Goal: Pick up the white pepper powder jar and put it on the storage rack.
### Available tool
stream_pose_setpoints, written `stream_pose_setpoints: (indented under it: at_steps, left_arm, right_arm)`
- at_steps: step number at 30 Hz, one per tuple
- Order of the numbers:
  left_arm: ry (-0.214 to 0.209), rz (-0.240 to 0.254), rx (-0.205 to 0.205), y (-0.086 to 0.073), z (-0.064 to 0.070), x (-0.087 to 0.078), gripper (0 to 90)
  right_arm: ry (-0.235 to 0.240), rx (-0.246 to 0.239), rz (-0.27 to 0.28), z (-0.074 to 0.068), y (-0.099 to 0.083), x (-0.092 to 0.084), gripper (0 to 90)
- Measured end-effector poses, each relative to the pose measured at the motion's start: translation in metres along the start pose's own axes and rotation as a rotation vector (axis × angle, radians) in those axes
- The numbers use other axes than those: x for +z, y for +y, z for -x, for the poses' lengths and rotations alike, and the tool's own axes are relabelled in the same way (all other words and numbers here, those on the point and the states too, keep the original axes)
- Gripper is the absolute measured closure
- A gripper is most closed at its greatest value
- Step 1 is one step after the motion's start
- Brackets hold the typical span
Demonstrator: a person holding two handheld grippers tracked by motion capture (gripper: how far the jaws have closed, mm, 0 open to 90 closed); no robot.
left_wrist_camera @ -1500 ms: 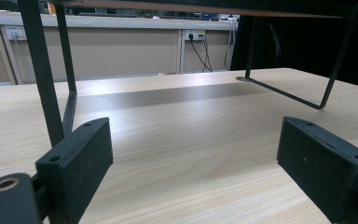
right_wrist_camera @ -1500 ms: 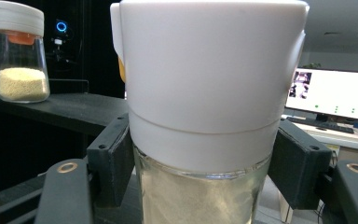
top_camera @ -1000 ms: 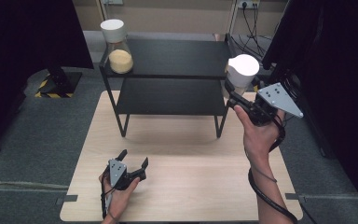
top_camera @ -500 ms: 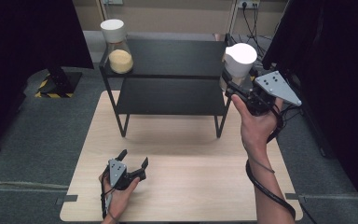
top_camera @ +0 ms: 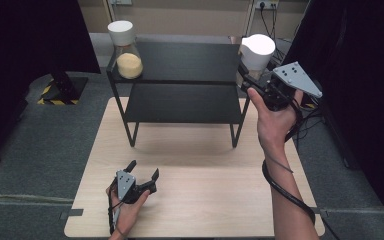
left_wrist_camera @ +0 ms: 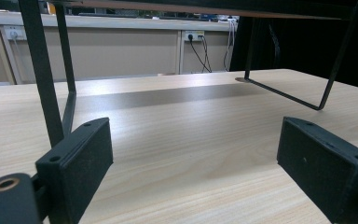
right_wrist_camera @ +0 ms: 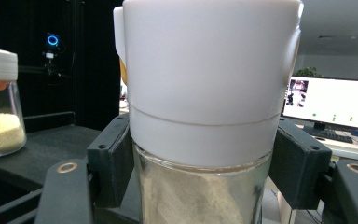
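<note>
Broadly, a pale wooden table (top_camera: 195, 200) carries a black two-tier metal shelf rack (top_camera: 180, 65) at its far half, the rack's thin legs standing on the wood. In the left gripper view those legs (left_wrist_camera: 42, 74) rise just beyond the jaws, with the underside of the lower tier overhead.

On the top tier, at its far left corner, stands a clear glass jar with a white lid and yellow grains inside (top_camera: 125, 50); the right gripper view shows it upright on the dark shelf, well apart from the held jar.

At the rack's right end, a second clear glass jar with a tall white lid (top_camera: 256, 50) is held upright by the right gripper (top_camera: 252, 82), above and just beside the top tier's right edge. In the right gripper view its black pads (right_wrist_camera: 112, 154) pinch the jar from both sides, just at the lid's lower edge where the glass begins, and pale powder shows through the glass (right_wrist_camera: 200, 196).

Near the table's front left, the left gripper (top_camera: 142, 172) rests low over the bare wood, its jaws spread wide with nothing between them.
</note>
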State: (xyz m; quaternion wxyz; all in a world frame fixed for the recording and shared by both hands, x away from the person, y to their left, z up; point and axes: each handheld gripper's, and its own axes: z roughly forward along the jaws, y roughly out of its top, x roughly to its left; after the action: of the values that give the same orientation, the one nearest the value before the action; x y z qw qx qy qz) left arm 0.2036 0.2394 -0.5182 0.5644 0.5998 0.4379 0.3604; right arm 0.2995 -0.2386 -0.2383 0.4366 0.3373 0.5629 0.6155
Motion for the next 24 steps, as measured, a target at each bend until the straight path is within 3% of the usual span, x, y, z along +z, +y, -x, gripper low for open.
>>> stream_pose_setpoints:
  at_steps: [18, 24]
  left_arm:
    - [-0.003, 0.001, 0.0, 0.0, -0.001, 0.0, 10.0]
    - [-0.003, 0.002, 0.0, 0.0, -0.001, 0.0, 10.0]
  right_arm:
    - [-0.015, -0.003, -0.049, 0.001, 0.024, 0.037, 30.9]
    - [-0.028, 0.023, -0.075, 0.001, 0.024, 0.05, 30.9]
